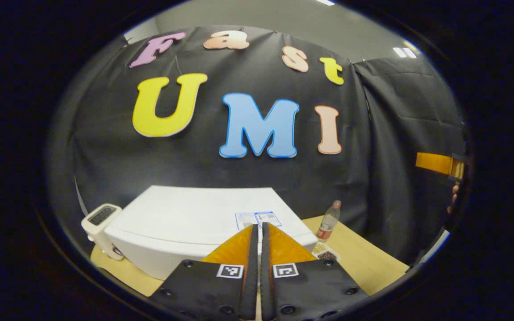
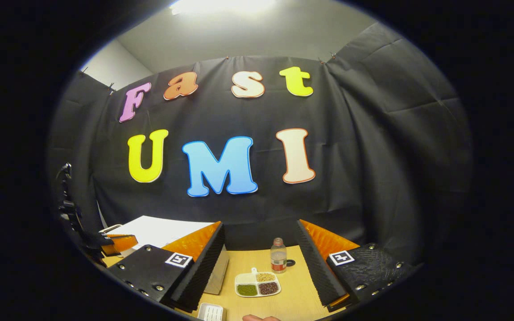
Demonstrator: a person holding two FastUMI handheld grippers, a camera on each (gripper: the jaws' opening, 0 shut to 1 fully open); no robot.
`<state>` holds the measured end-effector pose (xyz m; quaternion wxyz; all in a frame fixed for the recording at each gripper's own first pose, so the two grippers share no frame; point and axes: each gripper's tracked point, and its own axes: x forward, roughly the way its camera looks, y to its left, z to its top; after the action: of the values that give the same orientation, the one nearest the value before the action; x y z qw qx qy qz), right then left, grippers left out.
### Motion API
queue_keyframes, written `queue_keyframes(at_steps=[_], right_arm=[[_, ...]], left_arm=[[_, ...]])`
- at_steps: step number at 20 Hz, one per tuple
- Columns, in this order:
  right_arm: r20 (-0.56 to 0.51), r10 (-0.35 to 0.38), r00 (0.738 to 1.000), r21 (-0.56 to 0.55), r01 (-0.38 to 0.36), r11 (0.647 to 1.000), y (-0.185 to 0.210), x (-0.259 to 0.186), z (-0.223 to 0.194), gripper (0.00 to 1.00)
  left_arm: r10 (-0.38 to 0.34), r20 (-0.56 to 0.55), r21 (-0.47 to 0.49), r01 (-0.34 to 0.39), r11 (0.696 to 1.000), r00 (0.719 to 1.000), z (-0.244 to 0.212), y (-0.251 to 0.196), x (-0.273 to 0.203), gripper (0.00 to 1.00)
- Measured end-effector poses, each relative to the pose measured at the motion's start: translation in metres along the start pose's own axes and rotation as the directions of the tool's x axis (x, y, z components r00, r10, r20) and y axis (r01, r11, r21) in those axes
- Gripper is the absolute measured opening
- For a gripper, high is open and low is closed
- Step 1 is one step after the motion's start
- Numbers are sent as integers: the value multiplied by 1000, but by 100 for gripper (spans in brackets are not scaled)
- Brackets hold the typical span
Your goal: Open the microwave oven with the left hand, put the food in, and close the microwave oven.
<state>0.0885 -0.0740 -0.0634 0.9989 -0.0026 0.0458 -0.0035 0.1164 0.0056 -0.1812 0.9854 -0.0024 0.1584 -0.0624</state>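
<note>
The white microwave (image 1: 185, 223) stands on the wooden table (image 1: 364, 263), seen from above its top. My left gripper (image 1: 257, 232) is shut with nothing between its fingers and hovers over the microwave's near right corner. The food, a small white tray (image 2: 257, 283) with compartments of grains, lies on the table to the right of the microwave (image 2: 159, 232). My right gripper (image 2: 259, 232) hangs open above and short of the tray, holding nothing. The left gripper (image 2: 123, 243) shows at the far left of the right gripper view. The right gripper (image 1: 431, 161) shows at the right edge of the left gripper view.
A small plastic bottle (image 2: 278, 255) stands just behind the food tray. A white toaster-like appliance (image 1: 101, 223) sits left of the microwave. Another small white object (image 2: 210, 312) lies at the table's near edge, and a fingertip (image 2: 259, 318) pokes in beside it.
</note>
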Motion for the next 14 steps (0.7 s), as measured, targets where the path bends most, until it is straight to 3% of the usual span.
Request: queue_keyframes(at_steps=[4,9,14], right_arm=[[18,28,999,-7,-28,1000,42,-9,16,95],[53,28,998,-26,-27,999,93,-30,34,96],[64,24,998,-41,-21,999,132,-51,40,95]], left_arm=[[104,166,-6,-105,994,981,82,54,-76,100],[148,207,-20,-147,989,967,111,112,-126,96],[122,228,19,-130,991,966,120,142,-155,97]])
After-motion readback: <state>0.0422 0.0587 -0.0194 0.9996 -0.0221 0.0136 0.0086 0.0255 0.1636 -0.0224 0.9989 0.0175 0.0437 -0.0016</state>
